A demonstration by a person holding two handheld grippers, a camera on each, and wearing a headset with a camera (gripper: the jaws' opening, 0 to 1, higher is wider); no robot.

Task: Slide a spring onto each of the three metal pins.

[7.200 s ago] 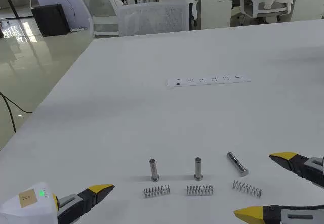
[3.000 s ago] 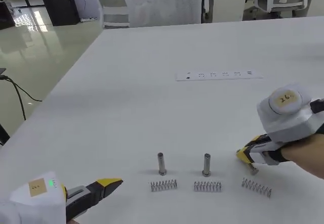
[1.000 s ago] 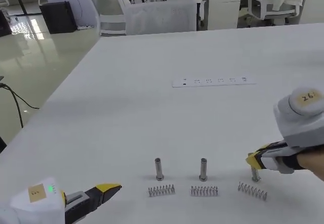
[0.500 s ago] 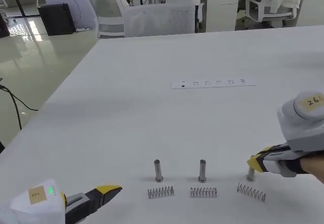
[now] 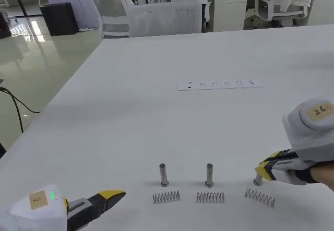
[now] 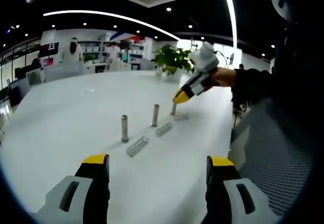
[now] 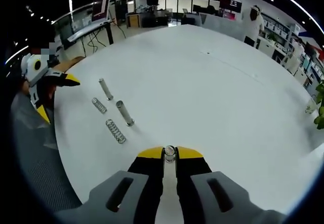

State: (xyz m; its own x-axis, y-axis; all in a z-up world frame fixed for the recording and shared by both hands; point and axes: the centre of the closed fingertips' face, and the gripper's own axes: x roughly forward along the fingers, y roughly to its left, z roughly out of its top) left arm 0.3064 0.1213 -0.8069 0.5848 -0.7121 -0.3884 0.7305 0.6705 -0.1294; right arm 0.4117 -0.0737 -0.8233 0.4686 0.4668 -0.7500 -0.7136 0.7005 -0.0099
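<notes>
Two metal pins (image 5: pixel 163 174) (image 5: pixel 209 174) stand upright on the white table (image 5: pixel 156 116). A spring lies in front of each: left spring (image 5: pixel 166 196), middle spring (image 5: pixel 210 197). My right gripper (image 5: pixel 266 171) is shut on the third pin (image 5: pixel 258 180), which stands about upright with its foot on the table. The third spring (image 5: pixel 260 197) lies just in front of it. In the right gripper view the pin's round end (image 7: pixel 169 153) shows between the closed yellow tips of my right gripper (image 7: pixel 169 157). My left gripper (image 5: pixel 112 195) (image 6: pixel 157 161) is open, low at the near left, apart from the pins.
A white power strip (image 5: pixel 218 84) lies flat farther back on the table. Chairs (image 5: pixel 156 17) and desks stand beyond the far edge. The near table edge runs just below the springs.
The right pin lay on its side at first. My right gripper came in, shut on it and stood it up. The left gripper has hardly moved.
</notes>
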